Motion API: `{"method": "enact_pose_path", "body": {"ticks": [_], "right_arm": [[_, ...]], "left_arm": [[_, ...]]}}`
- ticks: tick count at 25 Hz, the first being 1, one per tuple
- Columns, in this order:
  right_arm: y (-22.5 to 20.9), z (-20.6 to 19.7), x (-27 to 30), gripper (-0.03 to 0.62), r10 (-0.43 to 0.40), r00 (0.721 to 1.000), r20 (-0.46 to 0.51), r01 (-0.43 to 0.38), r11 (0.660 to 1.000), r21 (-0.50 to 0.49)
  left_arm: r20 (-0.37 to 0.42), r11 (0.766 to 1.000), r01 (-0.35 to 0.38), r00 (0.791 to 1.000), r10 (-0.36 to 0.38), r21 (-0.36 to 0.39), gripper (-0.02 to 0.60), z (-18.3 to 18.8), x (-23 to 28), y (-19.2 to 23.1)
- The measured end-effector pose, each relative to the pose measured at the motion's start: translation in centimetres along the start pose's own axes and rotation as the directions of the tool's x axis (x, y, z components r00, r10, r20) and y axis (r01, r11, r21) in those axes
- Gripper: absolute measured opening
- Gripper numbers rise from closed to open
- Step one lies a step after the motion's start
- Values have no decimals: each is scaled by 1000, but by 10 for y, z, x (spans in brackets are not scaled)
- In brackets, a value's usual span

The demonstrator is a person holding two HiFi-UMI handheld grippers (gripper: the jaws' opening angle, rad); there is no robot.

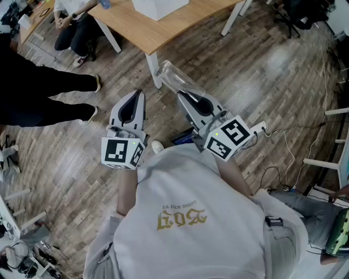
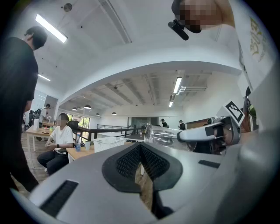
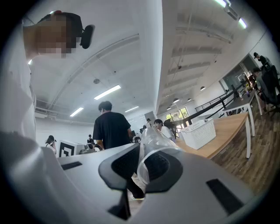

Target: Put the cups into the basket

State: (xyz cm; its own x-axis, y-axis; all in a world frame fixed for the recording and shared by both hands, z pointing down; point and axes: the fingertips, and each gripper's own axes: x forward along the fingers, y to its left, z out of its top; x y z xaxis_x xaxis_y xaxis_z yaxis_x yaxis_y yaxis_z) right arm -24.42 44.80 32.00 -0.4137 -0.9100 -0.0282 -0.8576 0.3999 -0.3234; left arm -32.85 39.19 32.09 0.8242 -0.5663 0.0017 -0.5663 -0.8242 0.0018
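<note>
Short of the worktop (image 1: 137, 26): right gripper (image 3: 142, 162) jaws pinching thin cup (image 3: 154, 139), could buckle, slip; left gripper (image 2: 141, 151) jaws closed, empty.

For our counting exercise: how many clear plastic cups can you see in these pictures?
1: the clear cup is clamped in the right gripper, held out in front of the person. Others may be hidden out of frame.

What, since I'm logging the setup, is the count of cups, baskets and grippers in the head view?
Cups: 1, the clear cup in the right gripper
Baskets: 1, the white basket on the table
Grippers: 2, counting the left gripper
Total: 4
</note>
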Motion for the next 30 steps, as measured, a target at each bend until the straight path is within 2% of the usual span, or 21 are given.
{"method": "enact_pose_path", "body": {"ticks": [6, 14, 30], "right_arm": [[-4, 3, -16, 35, 7, 1000, 8, -7, 1000, 10], [-11, 3, -22, 35, 15, 1000, 12, -15, 999, 34], [-44, 12, -79, 35, 17, 1000, 15, -18, 998, 60]], "left_arm": [[-6, 1000, -19, 1000, 19, 9, 5, 1, -3, -16], [-18, 998, -58, 998, 58, 10, 5, 1, -8, -16], [-54, 998, -56, 997, 57, 14, 5, -10, 17, -73]]}}
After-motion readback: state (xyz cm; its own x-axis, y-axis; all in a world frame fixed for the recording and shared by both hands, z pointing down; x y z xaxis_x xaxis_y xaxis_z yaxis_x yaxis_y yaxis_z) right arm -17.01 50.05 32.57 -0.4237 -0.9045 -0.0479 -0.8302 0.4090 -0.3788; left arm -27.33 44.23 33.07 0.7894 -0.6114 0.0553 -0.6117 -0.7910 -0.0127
